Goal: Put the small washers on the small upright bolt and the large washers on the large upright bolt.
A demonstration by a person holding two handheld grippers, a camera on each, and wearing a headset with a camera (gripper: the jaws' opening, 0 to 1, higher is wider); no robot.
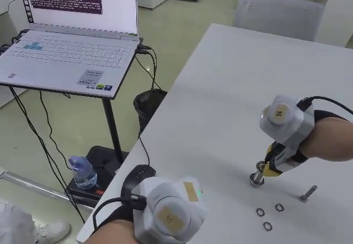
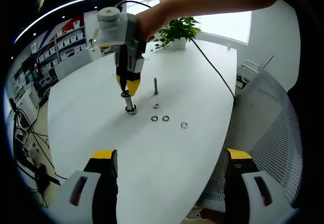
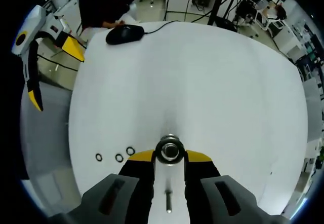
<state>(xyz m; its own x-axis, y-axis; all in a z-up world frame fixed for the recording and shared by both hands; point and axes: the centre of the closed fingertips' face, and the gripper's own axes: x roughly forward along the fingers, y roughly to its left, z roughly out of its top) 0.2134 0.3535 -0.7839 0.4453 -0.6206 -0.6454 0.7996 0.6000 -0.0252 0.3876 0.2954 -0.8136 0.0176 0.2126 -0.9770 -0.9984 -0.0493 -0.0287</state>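
The loose washers (image 1: 267, 226) are judged to be light, thin and stiff metal rings. Because they lie flat on the smooth white table (image 1: 220, 100), they are expected to slip easily under a jaw. Each one is best taken by its outer rim, across the ring, with the jaw tips set low against the table surface. Three of them are seen in the head view as a small group, near the large upright bolt (image 1: 257, 179) and the small upright bolt (image 1: 308, 193) but touching neither. In the left gripper view a fourth ring is seen just beside the foot of the small bolt. The right gripper (image 1: 266, 171) is held directly over the large bolt, with its yellow jaw tips brought narrow on both sides of the round top of the bolt. Whether a large washer is pinched there or the bolt top is only flanked cannot be told. The loose washers lie beside this gripper, a little toward the person. The left gripper (image 2: 171, 155) is held well apart from them, near the table edge, with its jaws spread wide and nothing between them.
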